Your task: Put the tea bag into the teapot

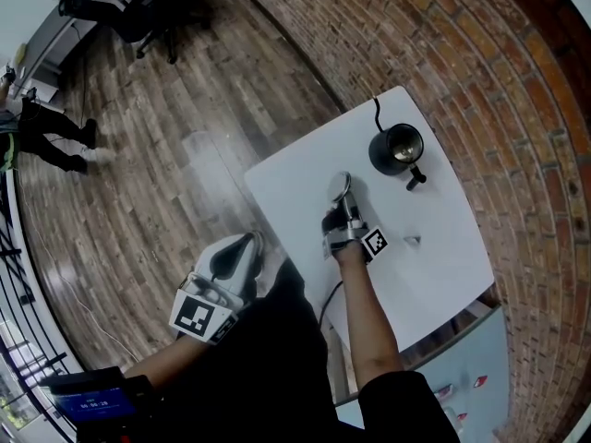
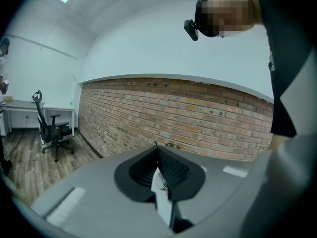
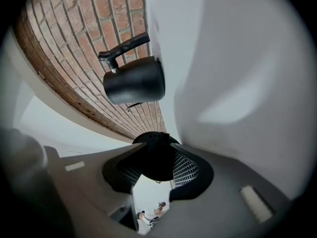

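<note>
The black teapot [image 1: 395, 149] stands at the far end of the white table [image 1: 305, 169], its mouth uncovered and its handle [image 1: 416, 179] toward the right. It also shows in the right gripper view as the teapot [image 3: 134, 81], ahead of the jaws. My right gripper [image 1: 344, 190] lies low over the table, short of the pot. A dark round lid-like thing [image 3: 157, 165] sits between its jaws, and both ribbed pads [image 3: 187, 168] still show, so the right gripper [image 3: 154, 140] is open. A small pale thing [image 1: 411, 240], perhaps the tea bag, lies to the right. My left gripper [image 1: 247, 245] hangs shut off the table's left edge.
A red brick wall [image 1: 517, 90] runs right behind the table. Wooden floor [image 1: 166, 155] spreads to the left, with an office chair [image 1: 152, 17] and a person [image 1: 46, 137] far off. A grey panel [image 1: 462, 367] stands at the table's near right corner.
</note>
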